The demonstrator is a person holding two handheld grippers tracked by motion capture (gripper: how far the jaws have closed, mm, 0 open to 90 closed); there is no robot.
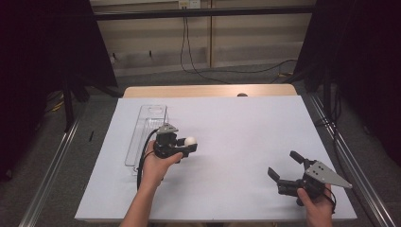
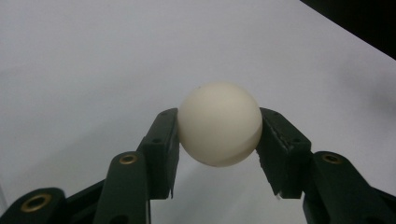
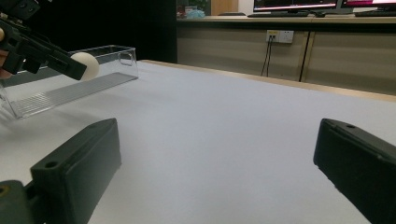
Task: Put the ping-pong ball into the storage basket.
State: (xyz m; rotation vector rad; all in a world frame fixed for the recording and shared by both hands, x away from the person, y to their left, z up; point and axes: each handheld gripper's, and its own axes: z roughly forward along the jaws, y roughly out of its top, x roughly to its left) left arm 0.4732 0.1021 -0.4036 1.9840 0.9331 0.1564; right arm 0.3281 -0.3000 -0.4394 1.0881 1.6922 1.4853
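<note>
A cream-white ball [image 2: 219,123] sits clamped between the two black jaws of my left gripper [image 2: 219,154], just above the white table sheet. From the high view the same ball [image 1: 190,141] pokes out to the right of the left gripper [image 1: 187,146], right beside a clear plastic tray [image 1: 142,137]. My right gripper [image 1: 285,165] rests at the table's front right with its jaws spread wide and nothing between them. In the right gripper view the ball [image 3: 86,65] appears far off at the upper left, with the clear tray [image 3: 70,91] behind it.
A white sheet [image 1: 236,137] covers the table, with a wooden edge [image 1: 208,91] at the far side. Black curtains flank both sides. Metal rails [image 1: 345,156] run along the table's left and right. Cables lie on the floor beyond.
</note>
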